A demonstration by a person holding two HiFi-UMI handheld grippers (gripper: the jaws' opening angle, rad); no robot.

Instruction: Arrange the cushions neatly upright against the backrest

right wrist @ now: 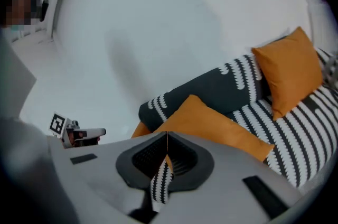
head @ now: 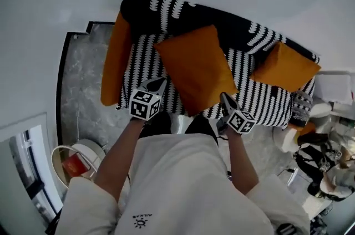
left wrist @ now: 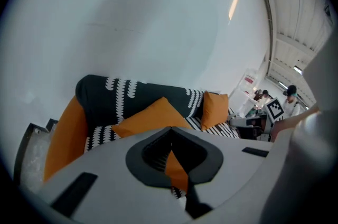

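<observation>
On the sofa (head: 250, 35) rest a flat cushion (head: 197, 69) and an upright cushion (head: 284, 67).

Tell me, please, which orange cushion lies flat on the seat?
The middle cushion: it lies flat, while the left cushion and right cushion stand propped at either end.

Black-and-white striped sofa (head: 222, 23) against white wall; orange armrest (head: 115, 59) at its left end. Large orange cushion (head: 197, 67) lies flat, mid-seat. Smaller orange cushion (head: 285, 66) at right end, tilted against backrest. Left gripper (head: 160, 83) and right gripper (head: 224, 98) near seat's front edge, flanking the large cushion's near corner, jaws together.
</observation>
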